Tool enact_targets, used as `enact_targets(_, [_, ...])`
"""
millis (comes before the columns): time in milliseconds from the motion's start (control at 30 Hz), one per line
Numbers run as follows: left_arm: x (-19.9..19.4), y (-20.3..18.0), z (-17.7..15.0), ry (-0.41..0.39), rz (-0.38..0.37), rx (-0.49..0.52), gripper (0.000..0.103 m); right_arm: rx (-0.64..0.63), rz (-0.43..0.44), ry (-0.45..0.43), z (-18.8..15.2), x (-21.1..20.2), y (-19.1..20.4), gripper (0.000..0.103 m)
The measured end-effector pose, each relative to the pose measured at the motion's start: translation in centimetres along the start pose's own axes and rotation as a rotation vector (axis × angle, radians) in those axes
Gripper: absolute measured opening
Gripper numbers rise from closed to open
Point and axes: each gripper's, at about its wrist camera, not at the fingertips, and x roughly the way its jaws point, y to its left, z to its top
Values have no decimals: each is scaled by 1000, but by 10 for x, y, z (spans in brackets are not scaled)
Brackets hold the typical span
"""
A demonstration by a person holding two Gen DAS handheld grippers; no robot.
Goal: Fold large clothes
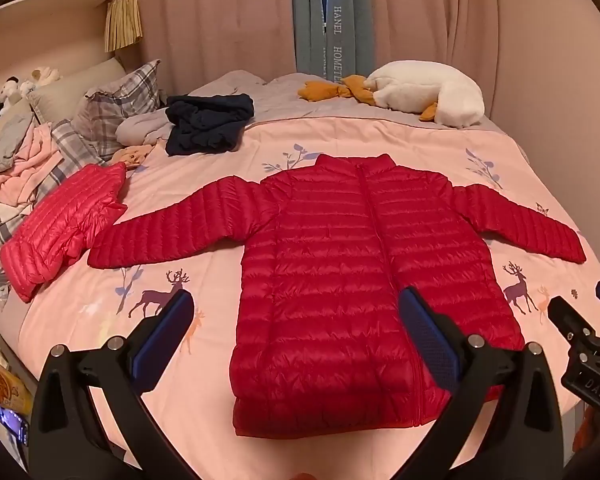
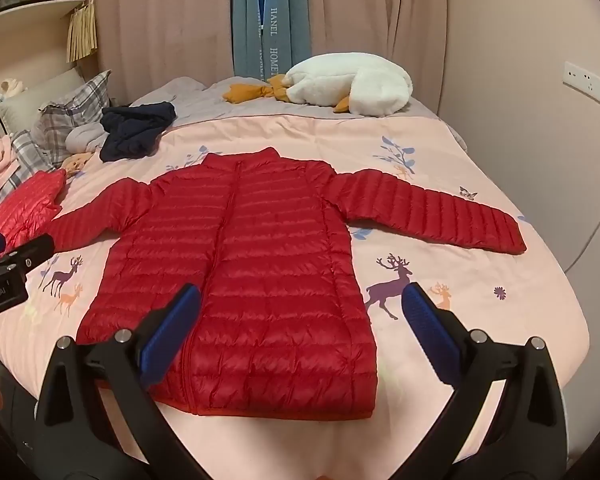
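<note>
A red quilted puffer jacket [image 1: 340, 264] [image 2: 256, 264] lies flat and zipped on the pink bedspread, collar away from me, both sleeves spread out to the sides. My left gripper [image 1: 296, 304] hovers open above the jacket's lower left half, nothing between its blue pads. Over the jacket's lower right half my right gripper [image 2: 300, 300] hangs open and holds nothing. Each gripper shows at the edge of the other's view: the right gripper [image 1: 592, 316], the left gripper [image 2: 4, 252]. Neither touches the jacket.
A folded pinkish-red puffer jacket [image 1: 64, 232] lies at the left beside the sleeve. A dark navy garment [image 1: 208, 124], plaid pillows [image 1: 116, 108] and a heap of clothes sit at the head end. A white goose plush [image 1: 424, 92] lies at the far edge by the curtains.
</note>
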Motion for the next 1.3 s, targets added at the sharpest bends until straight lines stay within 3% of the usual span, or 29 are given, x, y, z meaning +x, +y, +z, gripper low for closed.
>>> enact_targets(267, [-2,-9,2,12,4,4,102,-14,12,49,-1,0,5,101])
enact_targets(1300, [7,-11,-9,33,11,36,102,-14,-30,33,0,0,0,101])
